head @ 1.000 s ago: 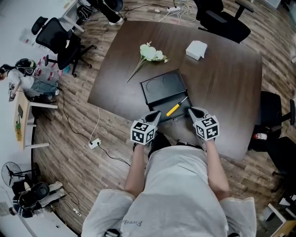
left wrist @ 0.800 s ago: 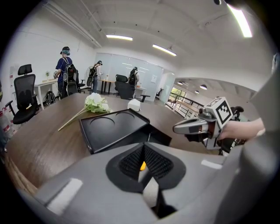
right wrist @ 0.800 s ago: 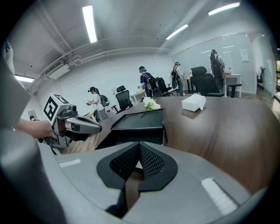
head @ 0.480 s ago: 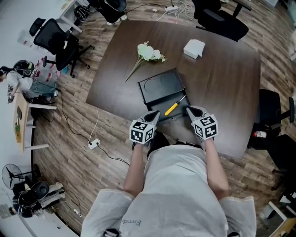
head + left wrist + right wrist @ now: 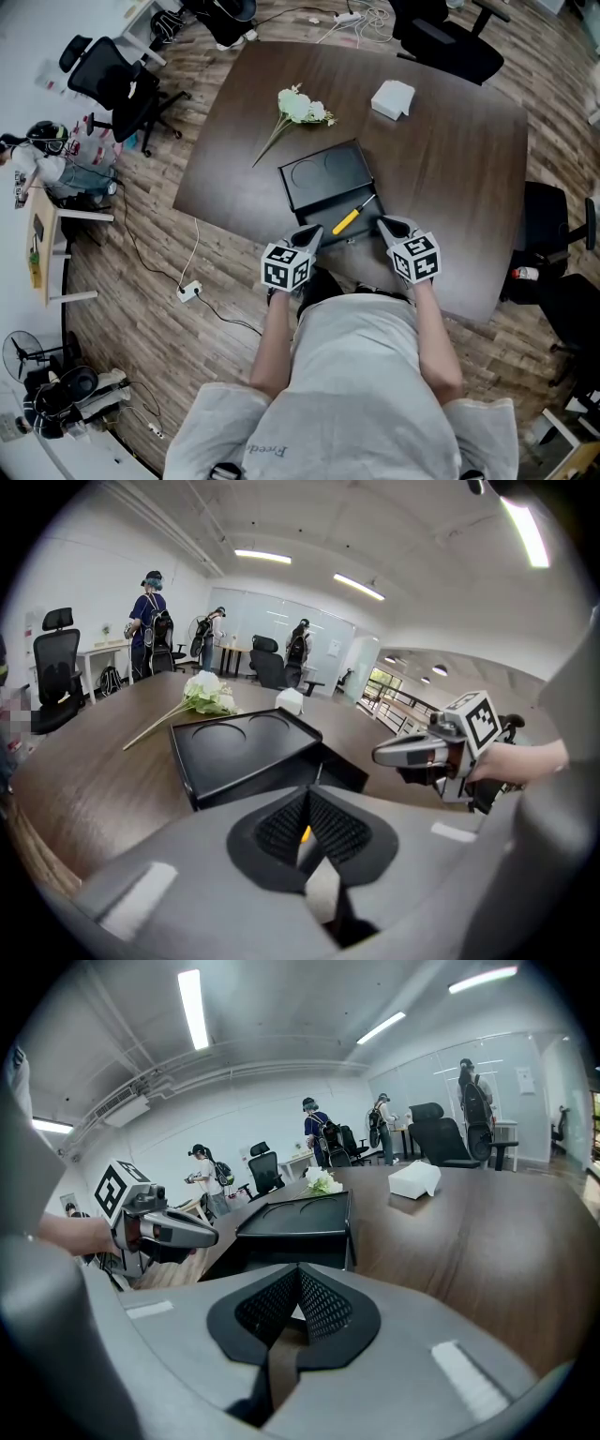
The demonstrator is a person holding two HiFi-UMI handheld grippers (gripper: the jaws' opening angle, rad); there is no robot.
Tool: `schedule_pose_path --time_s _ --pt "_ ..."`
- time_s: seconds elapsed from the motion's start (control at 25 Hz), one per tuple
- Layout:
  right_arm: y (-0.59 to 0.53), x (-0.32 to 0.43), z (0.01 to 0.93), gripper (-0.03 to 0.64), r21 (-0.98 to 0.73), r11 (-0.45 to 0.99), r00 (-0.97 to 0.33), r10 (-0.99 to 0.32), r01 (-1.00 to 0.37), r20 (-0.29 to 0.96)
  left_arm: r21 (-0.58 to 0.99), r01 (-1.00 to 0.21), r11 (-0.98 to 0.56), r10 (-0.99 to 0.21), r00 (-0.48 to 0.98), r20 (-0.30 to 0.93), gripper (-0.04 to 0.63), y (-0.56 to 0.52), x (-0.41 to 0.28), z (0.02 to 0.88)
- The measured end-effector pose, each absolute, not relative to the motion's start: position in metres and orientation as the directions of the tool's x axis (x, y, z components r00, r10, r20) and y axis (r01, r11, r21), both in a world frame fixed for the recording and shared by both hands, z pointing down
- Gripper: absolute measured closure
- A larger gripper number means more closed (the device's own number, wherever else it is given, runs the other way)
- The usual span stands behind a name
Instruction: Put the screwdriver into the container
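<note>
A screwdriver (image 5: 352,217) with a yellow handle lies slantwise at the near end of the black container (image 5: 323,173), which has two round recesses in its top. I cannot tell whether it rests inside the near part or on it. My left gripper (image 5: 311,235) is just left of the handle and my right gripper (image 5: 384,225) just right of the tip, both shut and empty. In the left gripper view a sliver of the yellow handle (image 5: 303,833) shows past the closed jaws, behind them the container (image 5: 244,747) and the right gripper (image 5: 394,754). The right gripper view shows the container (image 5: 300,1215) and the left gripper (image 5: 204,1236).
A white flower bunch (image 5: 298,106) and a white tissue box (image 5: 393,98) lie on the far half of the dark wooden table (image 5: 450,187). Office chairs (image 5: 122,84) stand around it, and a cable with a socket (image 5: 191,290) runs on the floor. People stand far off.
</note>
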State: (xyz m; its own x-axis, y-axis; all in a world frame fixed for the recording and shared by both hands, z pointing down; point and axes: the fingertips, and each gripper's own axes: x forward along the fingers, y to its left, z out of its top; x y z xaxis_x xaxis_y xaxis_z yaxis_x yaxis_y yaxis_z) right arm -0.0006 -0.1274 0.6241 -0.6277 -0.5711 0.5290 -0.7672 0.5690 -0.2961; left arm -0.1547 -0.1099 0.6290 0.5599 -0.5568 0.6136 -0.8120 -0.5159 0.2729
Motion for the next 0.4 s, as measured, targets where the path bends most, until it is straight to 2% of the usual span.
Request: schedule_pose_path --time_s 0.4 --pt "-0.1281 0.0003 0.6258 0.617 -0.298 0.569 -0.628 -0.567 -0.767 0.533 0.276 -0.811 -0.515 -0.553 0.561 0.616 0.541 -0.113 -0.1538 0.6312"
